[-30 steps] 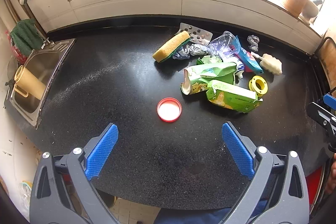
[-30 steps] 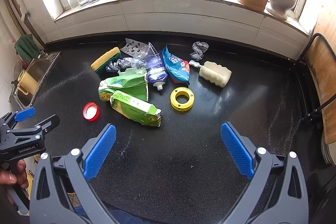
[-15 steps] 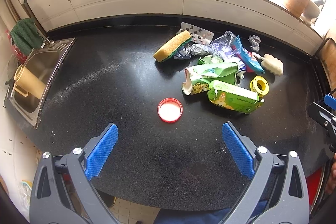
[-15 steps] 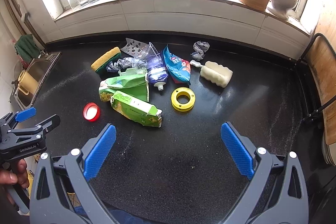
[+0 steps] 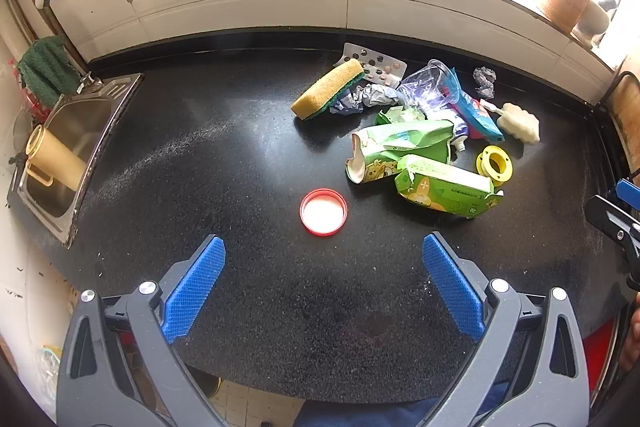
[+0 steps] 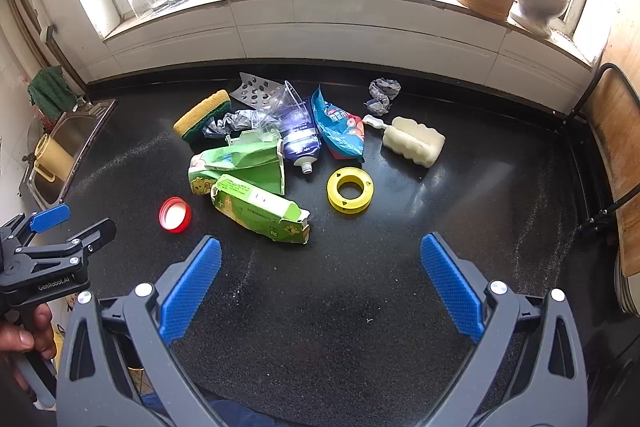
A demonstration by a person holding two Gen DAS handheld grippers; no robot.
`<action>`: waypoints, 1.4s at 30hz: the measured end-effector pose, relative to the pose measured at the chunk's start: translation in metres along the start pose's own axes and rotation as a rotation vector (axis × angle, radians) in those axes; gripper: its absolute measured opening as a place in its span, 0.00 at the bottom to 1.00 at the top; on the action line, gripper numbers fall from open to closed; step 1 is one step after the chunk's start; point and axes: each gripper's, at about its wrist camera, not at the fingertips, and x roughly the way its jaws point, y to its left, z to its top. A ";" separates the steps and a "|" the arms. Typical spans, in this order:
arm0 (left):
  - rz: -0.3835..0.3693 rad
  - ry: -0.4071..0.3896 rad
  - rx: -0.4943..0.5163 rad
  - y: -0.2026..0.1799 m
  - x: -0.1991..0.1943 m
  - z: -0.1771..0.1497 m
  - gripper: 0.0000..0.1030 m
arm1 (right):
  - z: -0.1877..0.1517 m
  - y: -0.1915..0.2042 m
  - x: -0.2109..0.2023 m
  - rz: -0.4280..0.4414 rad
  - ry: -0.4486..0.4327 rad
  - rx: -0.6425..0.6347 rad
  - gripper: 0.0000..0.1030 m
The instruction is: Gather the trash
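Black tabletop (image 6: 360, 307) carrying a cluster of trash near its far edge. Left gripper (image 5: 324, 267) and right gripper (image 6: 320, 263), both spread wide and empty, above the near edge. Two crushed green cartons (image 6: 256, 207), touching; blue tube (image 6: 300, 139) and blue packet (image 6: 340, 131) behind them. Yellow ring (image 6: 350, 189) right of the cartons; red cap (image 5: 323, 211) lying apart, left of them.

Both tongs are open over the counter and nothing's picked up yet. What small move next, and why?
Probably ease the left tongs forward and down over the red lid. It lies alone, directly ahead between the open fingers, apart from the green cartons.
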 end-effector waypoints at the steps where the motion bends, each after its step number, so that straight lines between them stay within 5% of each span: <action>1: 0.001 0.000 -0.001 -0.001 0.001 0.000 0.94 | 0.001 0.000 0.000 0.000 0.001 0.000 0.94; 25: 0.002 0.029 0.010 0.004 0.036 0.000 0.94 | 0.002 -0.018 0.025 0.029 0.000 -0.005 0.94; 42: 0.010 0.066 0.009 0.014 0.161 -0.011 0.93 | 0.012 -0.061 0.178 0.065 0.109 -0.143 0.91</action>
